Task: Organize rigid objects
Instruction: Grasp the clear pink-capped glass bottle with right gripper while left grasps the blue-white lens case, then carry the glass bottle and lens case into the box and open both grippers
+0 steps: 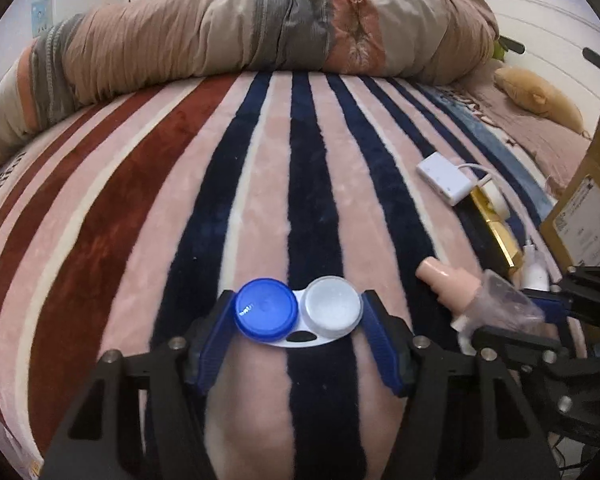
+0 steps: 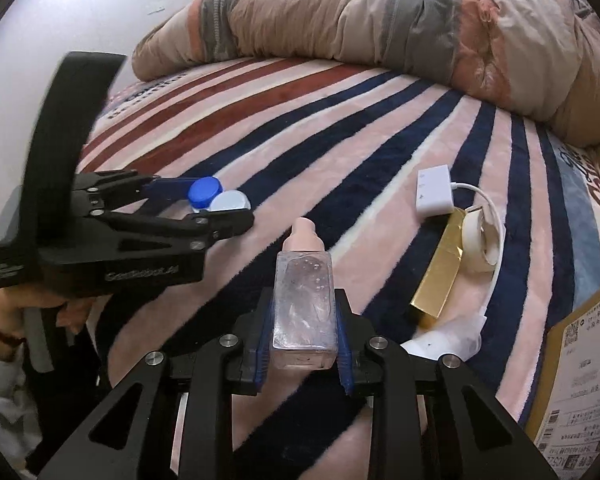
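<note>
My left gripper [image 1: 298,320] is shut on a contact lens case [image 1: 300,314] with one blue and one white cap, held just over the striped blanket [image 1: 180,200]. It also shows in the right wrist view [image 2: 216,200], at the left. My right gripper [image 2: 304,320] is shut on a clear bottle with a pink cap [image 2: 304,292], pointing away from me. In the left wrist view the bottle [image 1: 476,296] shows at the right edge. A white adapter with cable [image 2: 434,194], a gold box [image 2: 440,272] and a tape roll [image 2: 480,246] lie on the blanket to the right.
A rolled quilt [image 1: 260,28] lies across the far side of the bed. A cardboard box [image 2: 580,380] stands at the right edge. A white tissue [image 2: 448,340] lies near the gold box. A tan plush toy [image 1: 540,96] sits far right.
</note>
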Demonstrator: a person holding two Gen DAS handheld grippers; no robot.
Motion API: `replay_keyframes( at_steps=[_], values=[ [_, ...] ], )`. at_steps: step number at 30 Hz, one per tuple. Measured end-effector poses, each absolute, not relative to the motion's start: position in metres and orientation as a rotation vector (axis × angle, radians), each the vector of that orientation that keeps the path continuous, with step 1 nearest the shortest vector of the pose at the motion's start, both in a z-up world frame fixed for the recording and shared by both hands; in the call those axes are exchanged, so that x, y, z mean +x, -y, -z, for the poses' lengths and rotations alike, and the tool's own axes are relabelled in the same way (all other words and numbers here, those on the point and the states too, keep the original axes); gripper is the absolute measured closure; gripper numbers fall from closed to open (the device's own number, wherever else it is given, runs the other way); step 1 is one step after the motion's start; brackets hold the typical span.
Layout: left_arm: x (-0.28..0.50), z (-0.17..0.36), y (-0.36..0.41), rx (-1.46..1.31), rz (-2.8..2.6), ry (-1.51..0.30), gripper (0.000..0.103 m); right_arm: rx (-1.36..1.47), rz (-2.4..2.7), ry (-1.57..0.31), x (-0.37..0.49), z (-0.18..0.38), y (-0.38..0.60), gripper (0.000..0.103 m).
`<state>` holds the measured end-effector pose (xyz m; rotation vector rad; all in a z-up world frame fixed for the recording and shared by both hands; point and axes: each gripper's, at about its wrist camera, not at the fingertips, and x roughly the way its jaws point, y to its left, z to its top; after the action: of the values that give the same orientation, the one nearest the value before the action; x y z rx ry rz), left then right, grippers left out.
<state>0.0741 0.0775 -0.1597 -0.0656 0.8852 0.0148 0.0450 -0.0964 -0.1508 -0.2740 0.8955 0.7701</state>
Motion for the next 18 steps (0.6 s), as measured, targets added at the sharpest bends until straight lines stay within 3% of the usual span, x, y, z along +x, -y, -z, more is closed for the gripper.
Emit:
replay_keyframes(
  at_steps=[5, 9, 18],
  values=[
    [0.055, 0.129, -0.085, -0.083, -0.042, -0.823, 0.044, -0.227, -0.775, -0.839, 0.034, 0.131, 0.101, 0.081],
    [0.035, 0.077, -0.08, -0.054, -0.041, -0.736, 0.044, -0.174, -0.852, -0.737, 0.009, 0.083, 0.111, 0.081],
    [0.01, -0.042, 0.012, 0.005, 0.192, -0.576, 0.044, -0.121, -0.723, -0.499, -0.031, -0.009, 0.203, 0.081]
  ],
)
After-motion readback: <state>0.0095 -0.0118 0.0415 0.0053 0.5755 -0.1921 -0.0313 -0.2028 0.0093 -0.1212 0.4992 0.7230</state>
